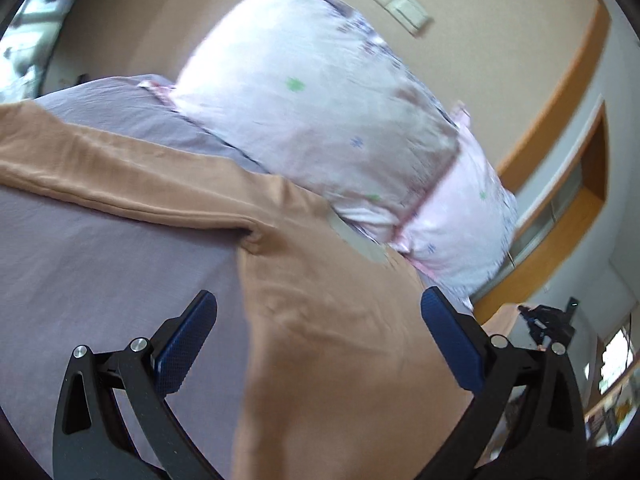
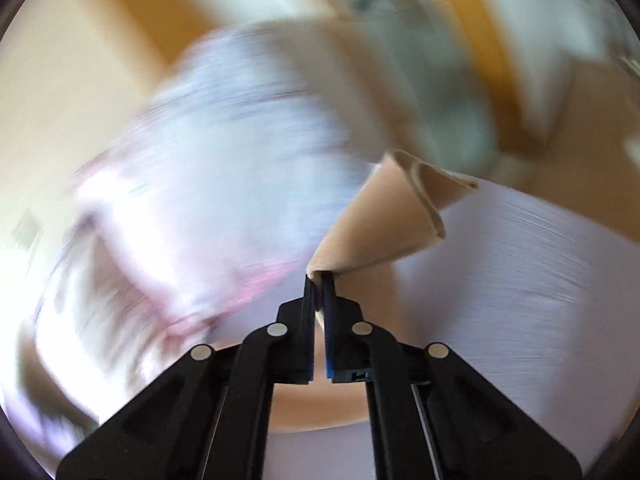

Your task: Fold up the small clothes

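Note:
A tan garment [image 1: 328, 320] lies spread on a lilac bedsheet [image 1: 100, 264], one long sleeve stretching to the left. My left gripper [image 1: 320, 340] is open, its blue pads either side of the garment's body, just above it. In the right wrist view, which is blurred by motion, my right gripper [image 2: 319, 280] is shut on a folded corner of the tan garment [image 2: 384, 224] and holds it lifted off the sheet [image 2: 520, 280].
A pink-white patterned pillow [image 1: 320, 112] lies at the head of the bed, touching the garment's far edge; it also shows blurred in the right wrist view [image 2: 208, 168]. A beige wall with switch plates [image 1: 396, 0] and wooden trim stands behind.

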The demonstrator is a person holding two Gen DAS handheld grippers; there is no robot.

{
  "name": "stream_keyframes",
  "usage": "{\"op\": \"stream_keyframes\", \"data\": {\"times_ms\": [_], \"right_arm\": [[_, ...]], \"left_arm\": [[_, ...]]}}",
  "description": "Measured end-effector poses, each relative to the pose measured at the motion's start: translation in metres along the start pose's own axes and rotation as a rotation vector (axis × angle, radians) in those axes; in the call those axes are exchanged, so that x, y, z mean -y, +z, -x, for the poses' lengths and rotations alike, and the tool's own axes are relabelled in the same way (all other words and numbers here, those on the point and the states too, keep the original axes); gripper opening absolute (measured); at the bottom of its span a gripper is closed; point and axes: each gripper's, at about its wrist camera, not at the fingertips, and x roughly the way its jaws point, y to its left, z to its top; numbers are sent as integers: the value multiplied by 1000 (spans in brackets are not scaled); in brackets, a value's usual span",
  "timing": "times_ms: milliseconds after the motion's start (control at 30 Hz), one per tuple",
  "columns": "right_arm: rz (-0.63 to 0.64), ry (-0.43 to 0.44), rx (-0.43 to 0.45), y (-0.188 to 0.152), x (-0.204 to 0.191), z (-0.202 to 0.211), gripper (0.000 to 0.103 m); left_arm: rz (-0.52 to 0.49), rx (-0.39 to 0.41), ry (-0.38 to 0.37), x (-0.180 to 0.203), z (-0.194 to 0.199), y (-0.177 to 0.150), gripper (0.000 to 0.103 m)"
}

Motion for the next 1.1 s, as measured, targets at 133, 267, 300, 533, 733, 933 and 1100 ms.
{"op": "stream_keyframes", "data": {"times_ms": [133,267,300,533,733,933,1100], "right_arm": [[317,276,-199,-62,-158,-48,3],[564,386,-592,-178,-250,-111,12],[604,380,-686,-206,-261,-120,16],[495,405,-622,-188,-239,-104,67],[366,385,-576,-153,-194,-90,74],[297,448,-577,-150,-184,-84,76],[292,499,-570,-147,-180,-73,79]], "left_arm": [[133,56,81,-34,16,15,102],[204,95,149,-61,32,26,102],[231,103,171,-70,37,29,102],[402,138,236,-128,60,49,102],[535,138,318,-166,66,68,83],[652,132,362,-192,69,85,73],[716,88,449,-210,65,97,18]]}}
